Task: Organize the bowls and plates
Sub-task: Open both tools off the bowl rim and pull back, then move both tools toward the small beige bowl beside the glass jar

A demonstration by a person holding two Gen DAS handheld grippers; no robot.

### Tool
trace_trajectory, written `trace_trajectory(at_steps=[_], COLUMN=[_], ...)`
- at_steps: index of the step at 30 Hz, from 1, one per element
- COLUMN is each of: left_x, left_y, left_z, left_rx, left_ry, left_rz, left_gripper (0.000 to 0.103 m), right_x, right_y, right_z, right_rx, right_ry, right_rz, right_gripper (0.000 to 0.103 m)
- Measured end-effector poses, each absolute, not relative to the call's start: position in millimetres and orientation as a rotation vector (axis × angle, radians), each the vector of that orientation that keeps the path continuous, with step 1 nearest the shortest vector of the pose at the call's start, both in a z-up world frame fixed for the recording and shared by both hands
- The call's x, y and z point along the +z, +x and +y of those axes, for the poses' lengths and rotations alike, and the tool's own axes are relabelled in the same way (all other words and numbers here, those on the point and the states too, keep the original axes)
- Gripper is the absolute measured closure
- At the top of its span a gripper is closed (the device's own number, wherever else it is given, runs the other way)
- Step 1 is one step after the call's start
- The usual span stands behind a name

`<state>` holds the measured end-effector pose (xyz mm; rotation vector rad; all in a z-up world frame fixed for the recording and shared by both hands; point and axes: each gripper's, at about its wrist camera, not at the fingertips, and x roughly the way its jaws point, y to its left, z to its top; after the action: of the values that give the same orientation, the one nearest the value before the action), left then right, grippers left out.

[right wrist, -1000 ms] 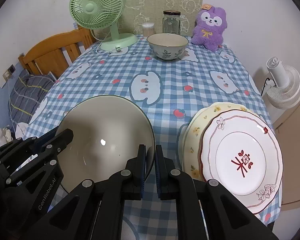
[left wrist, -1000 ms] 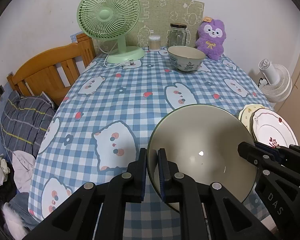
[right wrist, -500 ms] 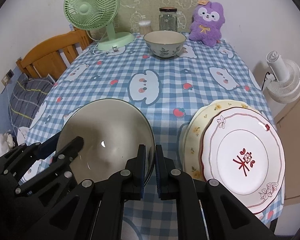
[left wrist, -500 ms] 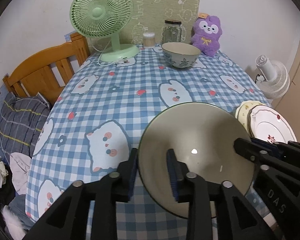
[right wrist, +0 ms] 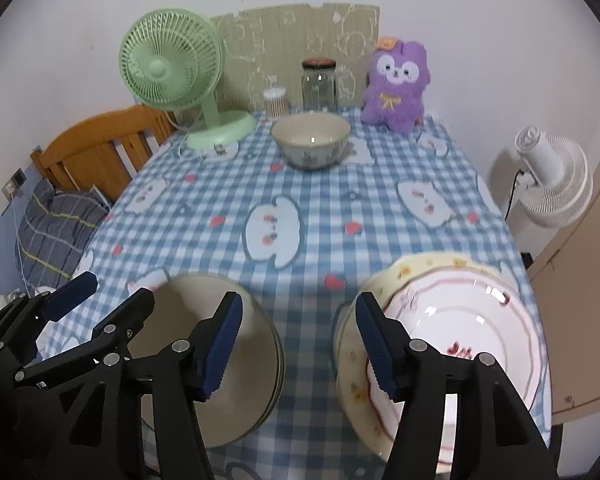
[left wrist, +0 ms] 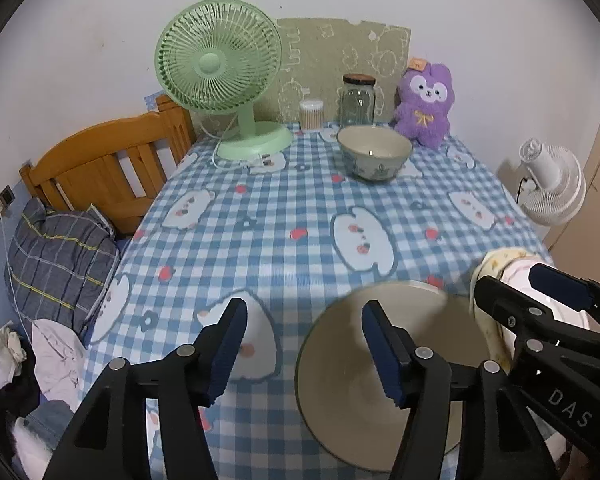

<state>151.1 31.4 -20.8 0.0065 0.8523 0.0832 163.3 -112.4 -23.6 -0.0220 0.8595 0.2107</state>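
The large bowl (left wrist: 364,396) sits on the checked tablecloth (left wrist: 284,208) at the lower middle of the left wrist view. The left gripper (left wrist: 304,352) has just been opening; its jaws stand apart, one pad over the bowl's inside and one outside the rim, neither pressing. The right gripper (left wrist: 540,284) enters from the right edge, over the stacked plates (left wrist: 496,264). The small bowl (left wrist: 374,152) stands in the upper middle, near the green fan (left wrist: 220,68).

In the right wrist view, the large bowl (right wrist: 256,344) lies lower left and the stacked plates (right wrist: 460,320) lower right, close but apart. The right gripper (right wrist: 298,348) has likewise just been opening, with bare cloth between its pads. The left gripper (right wrist: 96,292) shows at lower left.

This looks like the release after setting the large bowl down. Next, probably, comes reaching for the small bowl (right wrist: 310,140) at upper middle, which calls for lifting clear of the rim first.
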Motion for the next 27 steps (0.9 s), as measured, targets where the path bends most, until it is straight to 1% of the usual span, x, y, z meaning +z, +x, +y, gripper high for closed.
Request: trace_trajectory(at_steps=[4,8,9,12,13,16,20,27], left_x=[-7,8,10,15,16,18,24,50], left_y=[163,179,182,201,207,229,254,297], left_z=[32,31,32,33,33,30,24,16], left_rx=[0.092,0.108,0.111,0.117,0.115,0.095,0.074,0.057], left_ry=[0.003,0.026,0.028,0.024,0.025,0.027,0.016,-0.012], left_rz=[0.838,0.802,0.797,0.788,0.79,0.801,0.804,0.838], left_gripper=[0.037,0.028,0.025,0.016,0.016,0.014,0.001,0.001], right_x=[-9,5,8,17,19,27,35,61], right_y=[175,190,194,210,215,233,262,313], right_z=[-115,-120,-121,-126,-126,-130,-136,-140], right_rx=[0.213,0.214,0.214,0.216,0.217,0.213,0.212,0.205], right_ry=[-0.025,-0.029,-0.032,-0.04,-0.042,-0.047,-0.038,-0.039], right_rz=[0.83,0.788,0.776,0.746,0.741,0.72,0.727,0.782], right_gripper=[0.033,0.027,0.024,0.02,0.018,0.017,0.016,0.015])
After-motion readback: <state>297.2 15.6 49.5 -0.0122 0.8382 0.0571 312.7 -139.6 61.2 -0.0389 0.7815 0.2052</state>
